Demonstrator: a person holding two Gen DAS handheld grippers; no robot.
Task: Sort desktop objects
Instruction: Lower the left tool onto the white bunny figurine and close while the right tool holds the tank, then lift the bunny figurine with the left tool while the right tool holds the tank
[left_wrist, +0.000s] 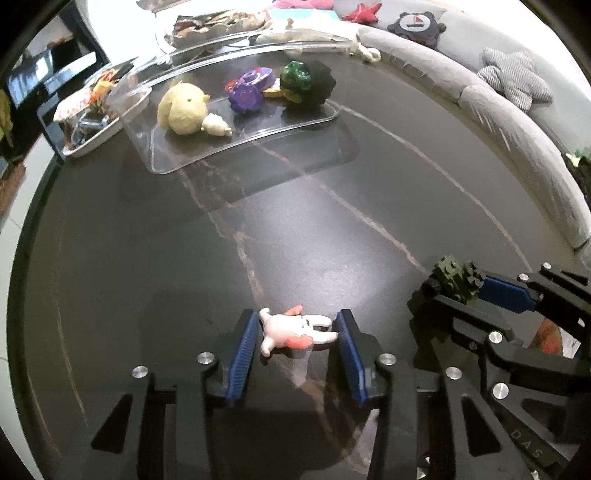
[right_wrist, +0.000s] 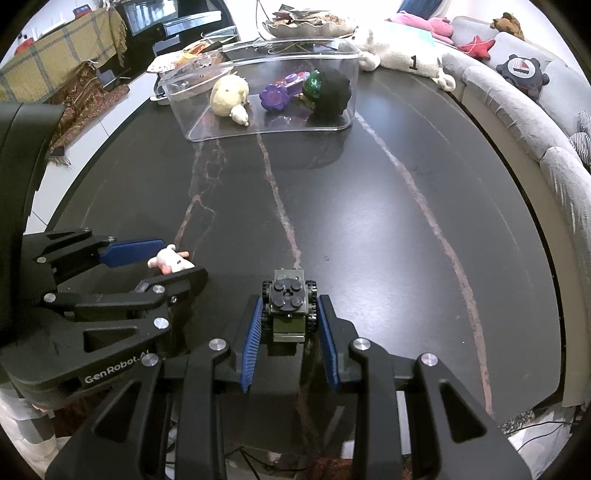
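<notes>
The right gripper (right_wrist: 290, 325) squeezes a little green block car (right_wrist: 290, 306) tight between its blue pads, down by the dark table (right_wrist: 369, 221). Just beside it, the left gripper (left_wrist: 297, 345) has its jaws around a small white bunny toy (left_wrist: 291, 330) lying on the table, and I cannot tell if the pads press it yet. Far across the table the clear box (right_wrist: 347, 74) already holds a yellow plush (right_wrist: 229, 94), a purple flower toy (right_wrist: 275, 96) and a green-and-black ball (right_wrist: 327, 92), so I think these two are the last to go in.

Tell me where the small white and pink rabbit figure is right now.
The small white and pink rabbit figure lies on the dark marble table between the left gripper's blue-padded fingers, near the table's front edge; the clear plastic bin sits across the table.
</notes>
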